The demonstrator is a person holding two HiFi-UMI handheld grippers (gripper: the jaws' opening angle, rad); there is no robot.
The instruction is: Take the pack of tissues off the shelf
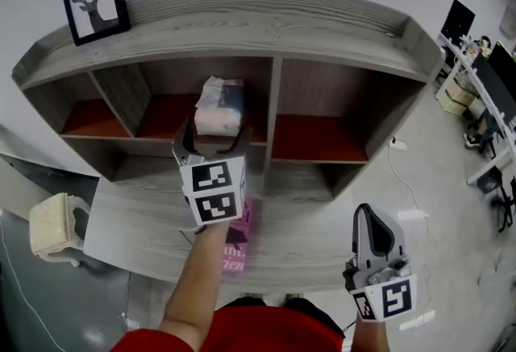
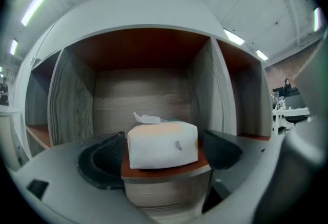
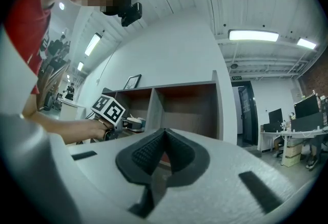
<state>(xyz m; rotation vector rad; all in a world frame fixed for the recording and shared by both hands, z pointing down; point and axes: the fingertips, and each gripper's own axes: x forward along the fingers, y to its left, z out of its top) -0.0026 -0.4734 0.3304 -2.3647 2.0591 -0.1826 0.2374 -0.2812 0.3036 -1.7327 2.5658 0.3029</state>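
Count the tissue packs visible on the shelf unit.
1: the pack of tissues sits in the middle compartment, between the left gripper's open jaws. A blurred pink item below might be another.

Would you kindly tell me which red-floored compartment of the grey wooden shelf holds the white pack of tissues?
The middle compartment, left of the central upright: the white pack of tissues sits there; those on either side show bare red floors.

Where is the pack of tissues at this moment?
Head view, left of centre: the pack of tissues sits in the middle compartment of the shelf, just left of the divider, between the left gripper's open fingers.
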